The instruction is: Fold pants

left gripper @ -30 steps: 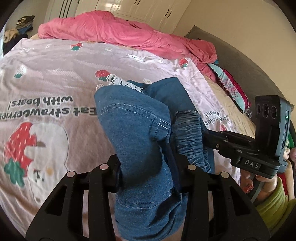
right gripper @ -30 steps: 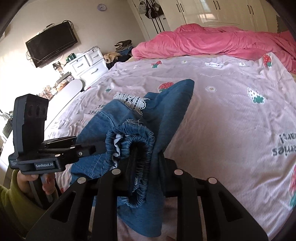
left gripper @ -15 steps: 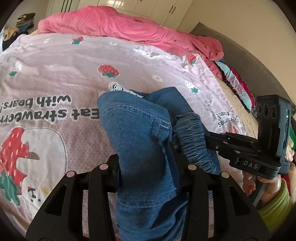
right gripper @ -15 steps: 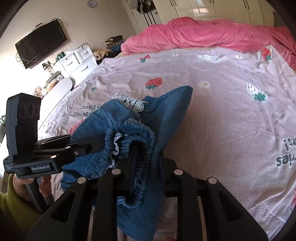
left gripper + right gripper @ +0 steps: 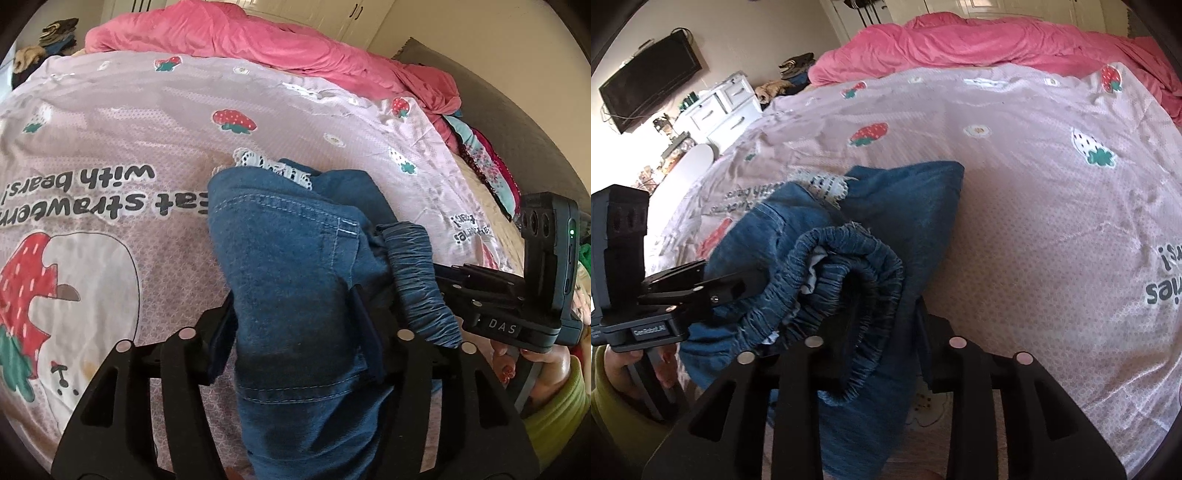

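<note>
left wrist view: the left gripper (image 5: 295,325) has sunk toward the strawberry-print bedspread (image 5: 110,122) and its jaws are opening off the denim pants (image 5: 288,258), which still lie between them. the right gripper (image 5: 882,332) is opening too, around the ruched elastic waistband (image 5: 846,266). likely releasing a finished fold; soft denim, lace trim (image 5: 273,170).

Both the left gripper (image 5: 295,325) and right gripper (image 5: 882,328) have sunk bedward, jaws opening around the pants (image 5: 295,258)
</note>
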`<state>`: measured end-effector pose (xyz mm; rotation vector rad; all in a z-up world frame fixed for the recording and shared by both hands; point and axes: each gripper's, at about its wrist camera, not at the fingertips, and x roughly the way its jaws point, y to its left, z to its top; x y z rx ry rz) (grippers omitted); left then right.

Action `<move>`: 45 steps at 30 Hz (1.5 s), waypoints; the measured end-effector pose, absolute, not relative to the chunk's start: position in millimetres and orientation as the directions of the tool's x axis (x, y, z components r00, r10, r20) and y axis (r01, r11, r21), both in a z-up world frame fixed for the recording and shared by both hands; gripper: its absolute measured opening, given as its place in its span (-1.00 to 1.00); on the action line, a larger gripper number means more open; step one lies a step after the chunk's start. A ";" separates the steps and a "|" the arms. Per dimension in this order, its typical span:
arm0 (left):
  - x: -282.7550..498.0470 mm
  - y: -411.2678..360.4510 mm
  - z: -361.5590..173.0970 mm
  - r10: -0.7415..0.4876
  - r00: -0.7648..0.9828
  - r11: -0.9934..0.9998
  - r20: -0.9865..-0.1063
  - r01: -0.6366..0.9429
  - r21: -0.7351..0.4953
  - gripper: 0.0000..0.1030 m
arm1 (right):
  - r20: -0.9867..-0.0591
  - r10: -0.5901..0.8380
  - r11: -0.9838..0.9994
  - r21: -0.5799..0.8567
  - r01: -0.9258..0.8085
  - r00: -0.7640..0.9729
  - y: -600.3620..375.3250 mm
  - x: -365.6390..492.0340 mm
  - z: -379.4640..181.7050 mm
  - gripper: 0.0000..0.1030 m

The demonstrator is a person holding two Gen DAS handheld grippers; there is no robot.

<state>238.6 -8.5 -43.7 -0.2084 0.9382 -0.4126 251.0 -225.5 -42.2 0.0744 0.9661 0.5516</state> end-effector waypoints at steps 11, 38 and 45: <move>235.7 -2.7 -46.8 -0.440 0.519 0.898 -0.733 0.235 -0.372 0.26 | -0.781 0.398 0.898 0.223 -0.380 0.481 -227.4 250.8 -51.2 0.03; 115.1 2.4 -1.2 -0.345 0.650 0.938 -0.677 0.210 -0.276 0.82 | -0.624 0.391 0.917 0.202 -0.345 0.676 -255.2 142.8 11.7 0.92; 85.6 3.9 -14.5 -0.303 0.660 0.951 -0.687 0.164 -0.262 0.82 | -0.631 0.347 0.933 0.153 -0.326 0.694 -257.4 106.2 5.2 0.92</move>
